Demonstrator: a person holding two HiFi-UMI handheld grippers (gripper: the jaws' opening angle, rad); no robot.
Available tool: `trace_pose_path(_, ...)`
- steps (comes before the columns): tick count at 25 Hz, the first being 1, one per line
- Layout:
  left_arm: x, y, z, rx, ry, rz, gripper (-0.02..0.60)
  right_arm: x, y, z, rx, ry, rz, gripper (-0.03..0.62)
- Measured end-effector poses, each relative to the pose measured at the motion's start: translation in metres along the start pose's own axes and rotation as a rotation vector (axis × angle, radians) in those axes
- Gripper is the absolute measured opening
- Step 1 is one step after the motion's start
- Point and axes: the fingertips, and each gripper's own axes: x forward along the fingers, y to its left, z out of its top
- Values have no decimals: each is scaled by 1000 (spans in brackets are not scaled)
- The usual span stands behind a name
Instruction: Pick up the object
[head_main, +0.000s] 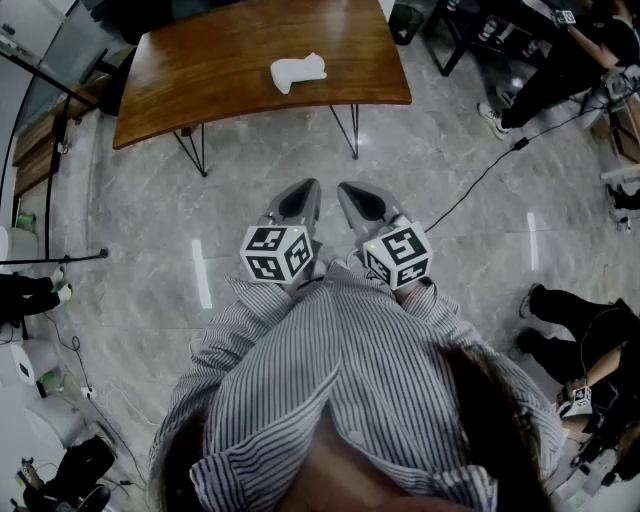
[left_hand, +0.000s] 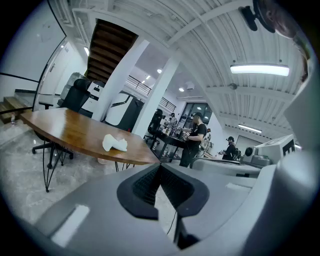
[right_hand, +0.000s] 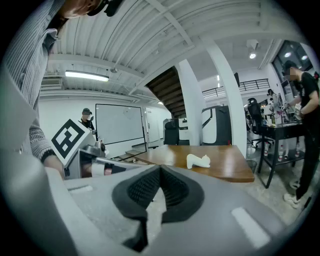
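Note:
A small white object (head_main: 298, 71) lies on a brown wooden table (head_main: 230, 70), towards its near right part; it also shows as the white object (left_hand: 114, 144) in the left gripper view and the white object (right_hand: 198, 160) in the right gripper view. My left gripper (head_main: 297, 198) and right gripper (head_main: 358, 197) hang side by side over the floor, close to my body and well short of the table. Both are shut with nothing between the jaws, as the left gripper (left_hand: 160, 165) and the right gripper (right_hand: 160, 169) show in their own views.
The table stands on thin black hairpin legs (head_main: 192, 150) over a grey marble floor (head_main: 480, 250). A black cable (head_main: 480, 180) runs across the floor at right. People stand at the right edge (head_main: 570, 60), and a desk (right_hand: 285, 130) with chairs is farther back.

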Motion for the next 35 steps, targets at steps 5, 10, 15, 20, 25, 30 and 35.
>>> trace_pose_path(5, 5, -4, -4, -6, 7, 13, 0, 1, -9, -7, 25, 25, 11, 2)
trace_pose_path(10, 11, -2, -5, -11, 13, 26, 0, 7, -9, -10, 29, 39, 42, 2)
trace_pose_path(15, 22, 2, -1, -32, 12, 32, 0, 13, -18, -7, 24, 47, 53, 2)
trace_pose_path(20, 38, 5, 2, -39, 4, 43, 0, 17, -33, -5, 55, 33, 76, 2)
trace_pose_path(25, 60, -3, -1, -24, 9, 38, 0, 24, -54, 0, 123, -7, 137, 2)
trace_pose_path(30, 75, 6, -13, -59, 18, 69, 0, 36, -69, -17, 138, 34, 178, 5)
trace_pose_path(35, 100, 41, 3, -70, 15, 84, 0, 78, -90, -12, 129, 48, 181, 18)
